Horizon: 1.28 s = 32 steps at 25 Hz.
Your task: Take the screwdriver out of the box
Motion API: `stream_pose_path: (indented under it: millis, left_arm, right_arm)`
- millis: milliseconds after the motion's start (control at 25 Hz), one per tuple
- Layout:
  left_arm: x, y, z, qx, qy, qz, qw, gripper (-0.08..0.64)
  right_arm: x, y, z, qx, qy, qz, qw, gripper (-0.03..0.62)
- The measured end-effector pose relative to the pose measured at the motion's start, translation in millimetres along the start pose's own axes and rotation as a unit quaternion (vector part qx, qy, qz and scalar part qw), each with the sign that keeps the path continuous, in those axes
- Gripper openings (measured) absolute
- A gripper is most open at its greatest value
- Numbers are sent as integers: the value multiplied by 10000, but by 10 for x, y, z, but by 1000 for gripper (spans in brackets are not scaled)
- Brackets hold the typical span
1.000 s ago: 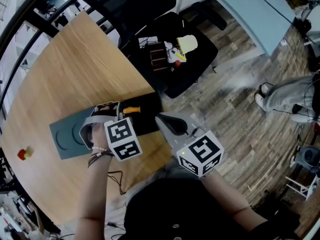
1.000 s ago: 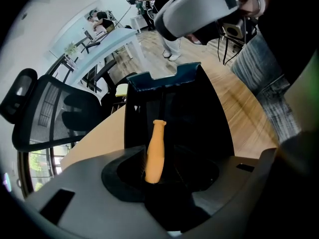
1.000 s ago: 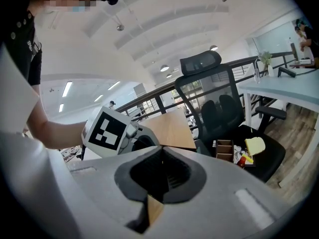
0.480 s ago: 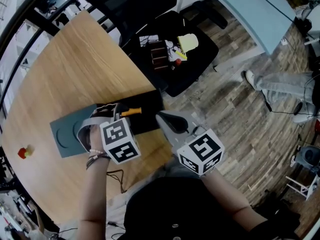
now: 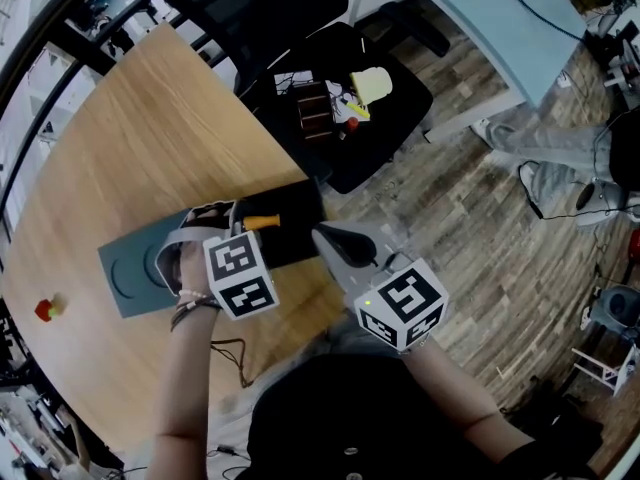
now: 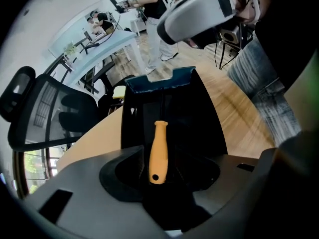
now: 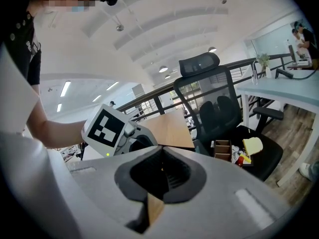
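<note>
An orange-handled screwdriver [image 5: 262,222] [image 6: 158,151] lies flat in an open black box [image 5: 295,230] [image 6: 204,118] near the round wooden table's edge. My left gripper [image 5: 232,233] [image 6: 159,172] points straight down over the box. Its jaws are opening, with the butt of the handle in the gap between them and neither pad pressing on it. My right gripper [image 5: 328,238] [image 7: 160,159] hovers just right of the box, off the table edge, with its jaws shut and holding nothing. The box's grey-blue lid [image 5: 135,268] lies open to the left.
A black office chair [image 5: 360,118] beyond the table carries a small brown box [image 5: 313,111] and a yellow object [image 5: 375,85]. A small red thing [image 5: 45,309] sits at the table's left. A thin cable [image 5: 235,358] lies near me. A person's legs [image 5: 550,163] are on the wooden floor.
The left gripper has only shifted slightly above the box, and the screwdriver still lies inside. The right gripper has kept still. The person's legs at the right have moved.
</note>
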State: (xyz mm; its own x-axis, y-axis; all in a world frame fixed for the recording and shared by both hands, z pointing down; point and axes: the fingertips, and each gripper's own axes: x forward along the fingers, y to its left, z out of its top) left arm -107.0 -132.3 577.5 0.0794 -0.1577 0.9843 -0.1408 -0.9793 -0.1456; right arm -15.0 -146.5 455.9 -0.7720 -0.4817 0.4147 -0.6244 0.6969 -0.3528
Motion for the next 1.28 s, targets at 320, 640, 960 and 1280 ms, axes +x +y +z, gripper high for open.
stream_pose_path:
  millis: [320, 640, 960, 1280]
  left_arm:
    - [62, -53, -5, 52, 33, -319, 9995, 186]
    - [-114, 96, 71, -26, -1, -606, 9982, 169]
    - [-113, 116, 75, -101, -68, -514, 9986, 141]
    - [31, -88, 22, -521, -123, -628, 9966, 123]
  right_arm:
    - [17, 5, -10, 11, 28, 10, 10000, -3]
    - [21, 49, -4, -4, 44, 35, 10000, -3]
    - [18, 36, -2, -28, 31, -2, 10000, -3]
    - [-35, 79, 45, -102, -35, -41, 9999, -3]
